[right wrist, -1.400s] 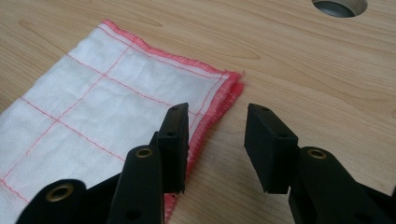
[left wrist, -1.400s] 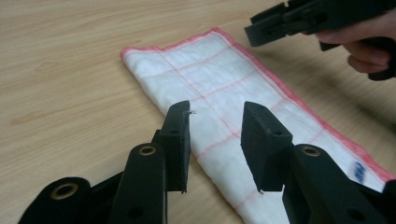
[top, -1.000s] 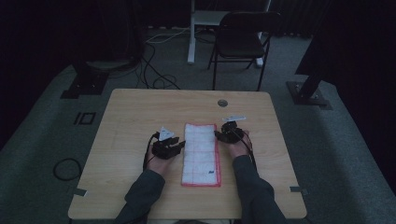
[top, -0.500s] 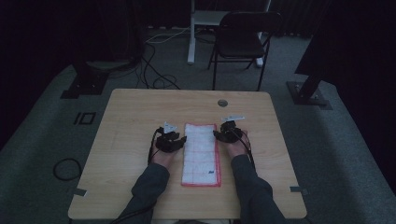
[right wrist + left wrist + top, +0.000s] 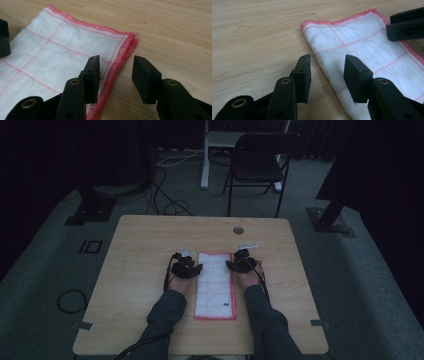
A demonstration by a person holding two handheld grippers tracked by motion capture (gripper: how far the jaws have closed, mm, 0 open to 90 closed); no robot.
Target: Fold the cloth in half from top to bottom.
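A: Where is the folded cloth (image 5: 216,285)?
B: Centre of the wooden surface (image 5: 140,240), lower middle of the high view.
A: And the grippers?
B: The left gripper (image 5: 327,72) straddles its edge, fingers wide; the right gripper (image 5: 116,75) likewise, holding nothing.

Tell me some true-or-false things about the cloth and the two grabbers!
1. The cloth is white with pink-red edging and grid lines. True.
2. The left gripper is shut on the cloth. False: its jaws stand open at the cloth's edge.
3. The right gripper has open jaws straddling the cloth's edge. True.
4. The cloth is crumpled in a ball. False: it lies flat, folded, on the wooden table.
5. A chair stands beyond the table. True.
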